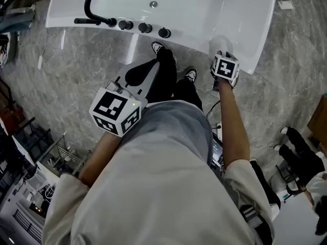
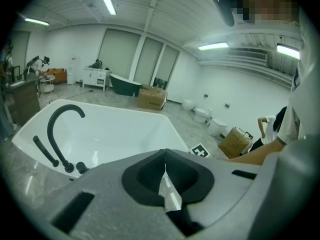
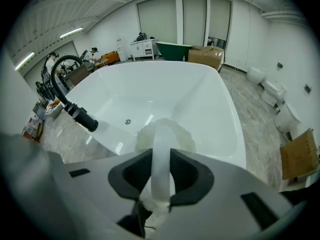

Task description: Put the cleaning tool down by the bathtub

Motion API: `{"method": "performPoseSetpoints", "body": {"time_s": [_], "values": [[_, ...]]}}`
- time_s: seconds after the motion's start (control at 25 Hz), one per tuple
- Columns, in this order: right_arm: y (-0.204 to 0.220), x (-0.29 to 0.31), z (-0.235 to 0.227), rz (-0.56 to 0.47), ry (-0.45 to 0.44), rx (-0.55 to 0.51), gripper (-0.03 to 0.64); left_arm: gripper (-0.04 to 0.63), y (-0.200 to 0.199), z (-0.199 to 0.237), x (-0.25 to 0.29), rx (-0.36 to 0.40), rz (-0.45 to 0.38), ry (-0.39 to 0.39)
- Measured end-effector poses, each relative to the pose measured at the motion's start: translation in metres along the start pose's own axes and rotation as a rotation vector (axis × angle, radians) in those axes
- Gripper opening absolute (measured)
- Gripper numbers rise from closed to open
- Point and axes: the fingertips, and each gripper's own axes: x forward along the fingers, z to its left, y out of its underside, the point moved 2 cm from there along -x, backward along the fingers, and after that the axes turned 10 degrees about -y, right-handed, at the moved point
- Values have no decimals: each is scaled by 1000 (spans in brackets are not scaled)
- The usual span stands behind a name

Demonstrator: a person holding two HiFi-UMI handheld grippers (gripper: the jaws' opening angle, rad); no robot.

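Observation:
The white bathtub [image 1: 204, 9] lies ahead of me, with a black faucet [image 1: 94, 4] on its near rim. My right gripper [image 3: 161, 171] is shut on the white handle of the cleaning tool [image 3: 162, 139], whose pale fluffy head hangs over the tub's near edge. In the head view the right gripper [image 1: 223, 52] hovers at the tub's right near rim, the tool [image 1: 220, 43] just past it. My left gripper [image 1: 145, 70] is held over my legs, jaws together with nothing between them. In the left gripper view the left gripper [image 2: 165, 176] points at the tub [image 2: 115, 129].
My shoes [image 1: 190, 74] stand on the grey marble floor [image 1: 76, 60] right at the tub. Cardboard boxes [image 2: 151, 97], toilets [image 3: 280, 116] and another dark tub [image 2: 125, 84] stand further off. A metal rack [image 1: 66, 154] is at my left, another person's legs [image 1: 294, 149] at my right.

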Motion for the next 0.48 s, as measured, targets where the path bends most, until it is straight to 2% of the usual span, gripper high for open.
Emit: {"method": "performPoseSetpoints", "body": {"time_s": [0.48], "values": [[0,0,1,0,-17,17,110,9,2,0,-2,-8,-11,-2]]}}
